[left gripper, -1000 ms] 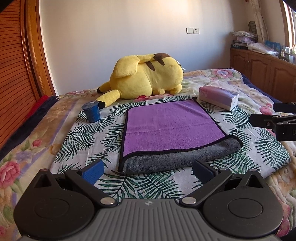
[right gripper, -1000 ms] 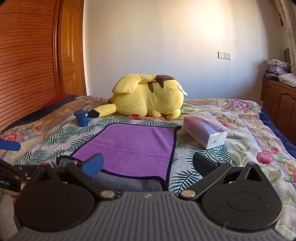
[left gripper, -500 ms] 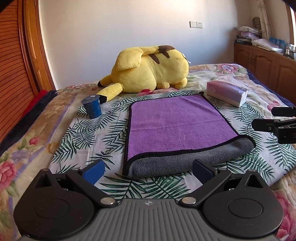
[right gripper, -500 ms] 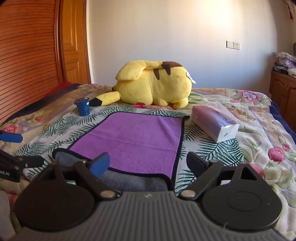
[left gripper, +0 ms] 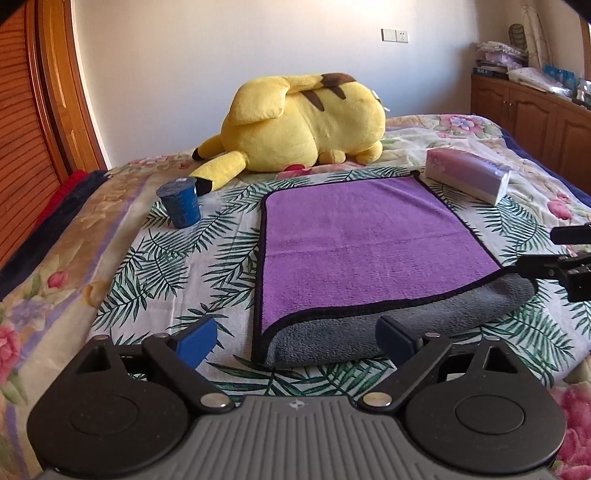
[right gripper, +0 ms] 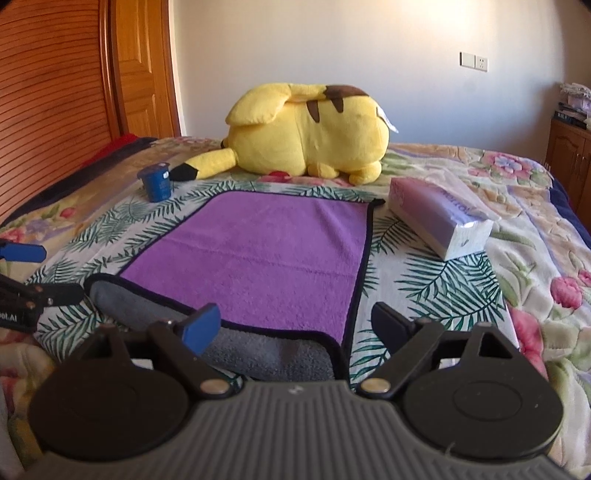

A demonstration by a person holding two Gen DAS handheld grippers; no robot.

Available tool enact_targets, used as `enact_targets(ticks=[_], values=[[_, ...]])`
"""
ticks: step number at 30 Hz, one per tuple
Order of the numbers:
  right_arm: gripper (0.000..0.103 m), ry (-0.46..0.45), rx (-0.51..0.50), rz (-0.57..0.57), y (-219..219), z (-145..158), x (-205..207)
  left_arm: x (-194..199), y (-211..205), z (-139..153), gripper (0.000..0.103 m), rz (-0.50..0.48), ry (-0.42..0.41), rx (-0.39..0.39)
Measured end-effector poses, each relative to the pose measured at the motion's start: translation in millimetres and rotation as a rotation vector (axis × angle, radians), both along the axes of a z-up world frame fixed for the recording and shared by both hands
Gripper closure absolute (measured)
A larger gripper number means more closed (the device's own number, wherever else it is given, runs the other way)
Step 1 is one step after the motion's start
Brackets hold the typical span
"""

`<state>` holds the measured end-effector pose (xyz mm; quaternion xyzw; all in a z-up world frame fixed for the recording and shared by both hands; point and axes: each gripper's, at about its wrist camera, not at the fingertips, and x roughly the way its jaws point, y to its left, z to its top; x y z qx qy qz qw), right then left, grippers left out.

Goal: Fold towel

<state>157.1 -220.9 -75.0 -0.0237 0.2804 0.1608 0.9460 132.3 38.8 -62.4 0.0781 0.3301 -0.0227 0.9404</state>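
Towel (left gripper: 369, 243) lay folded on bedspread (left gripper: 166, 258), purple up, grey fold nearest. Left gripper (left gripper: 295, 338) and right gripper (right gripper: 295, 319) hovered at its near corners, fingers apart, empty. Plush (left gripper: 303, 122), cup (left gripper: 180, 201), tissues (left gripper: 467, 175) behind.

Bedroom, sunlit from my right.

I see a plain pale wall (left gripper: 258, 44) with a white switch plate (left gripper: 395, 35), a slatted wooden door (right gripper: 48, 103) and its frame on the left, and wooden cabinets (left gripper: 532, 122) along the right piled with folded linens (left gripper: 498, 59). A bed (right gripper: 517, 206) under floral and palm-leaf covers fills the foreground.
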Motion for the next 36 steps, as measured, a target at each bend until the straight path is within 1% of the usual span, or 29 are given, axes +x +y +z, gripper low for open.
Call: enact_targets(ticks=[12, 18, 25, 29, 34, 36], values=[[0.016, 0.062, -0.014, 0.005, -2, -14, 18, 27, 14, -16, 0.017, 0.018, 0.031, -0.003], [0.018, 0.086, -0.020, 0.007, -2, -20, 25, 36, 16, -24, 0.022, 0.007, 0.055, -0.012], [0.020, 0.119, -0.021, -0.002, -4, -26, 32, 44, 16, -33, 0.026, -0.005, 0.086, 0.001], [0.021, 0.139, -0.010, -0.005, -7, -28, 35, 45, 17, -37, 0.032, -0.008, 0.103, -0.005], [0.028, 0.177, 0.016, -0.007, -11, -31, 37, 45, 17, -41, 0.041, -0.013, 0.123, -0.018], [0.030, 0.185, 0.020, -0.004, -11, -31, 38, 45, 18, -41, 0.047, -0.017, 0.126, -0.027]])
